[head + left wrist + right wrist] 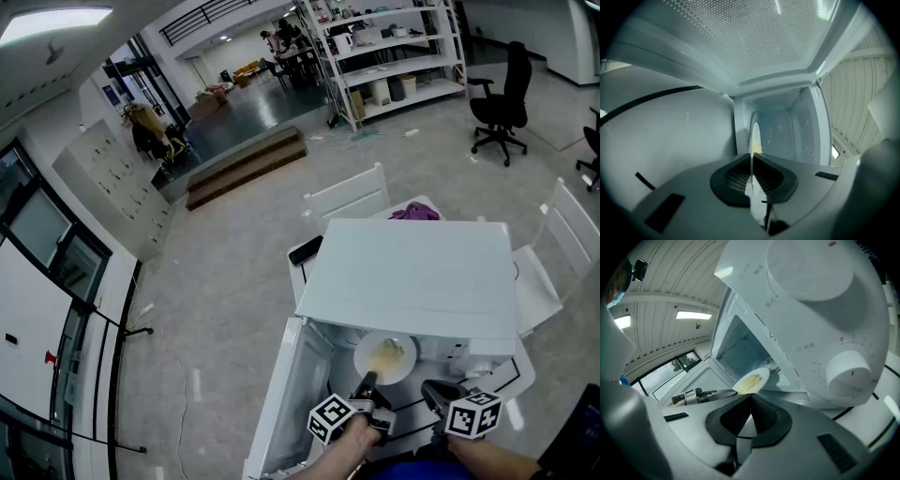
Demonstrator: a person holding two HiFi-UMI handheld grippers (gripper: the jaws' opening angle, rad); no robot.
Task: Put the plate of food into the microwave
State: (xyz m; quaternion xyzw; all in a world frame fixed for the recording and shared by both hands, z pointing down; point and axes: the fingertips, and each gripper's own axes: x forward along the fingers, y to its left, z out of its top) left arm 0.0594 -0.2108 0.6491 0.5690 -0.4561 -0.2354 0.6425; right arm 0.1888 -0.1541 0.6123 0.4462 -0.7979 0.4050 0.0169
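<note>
Both arms reach forward from the bottom edge of the head view, side by side and close together. The left hand (354,433) grips the left gripper (368,382), which points ahead and slightly downward. Its jaws are pinched on the near rim of the plate (386,357); in its own view the left gripper (751,174) clamps that rim edge-on. The right forearm (497,459) carries the right gripper (433,394) just beside the left, pointing the same way. The right gripper (750,401) has its jaws closed together with nothing between them.
</note>
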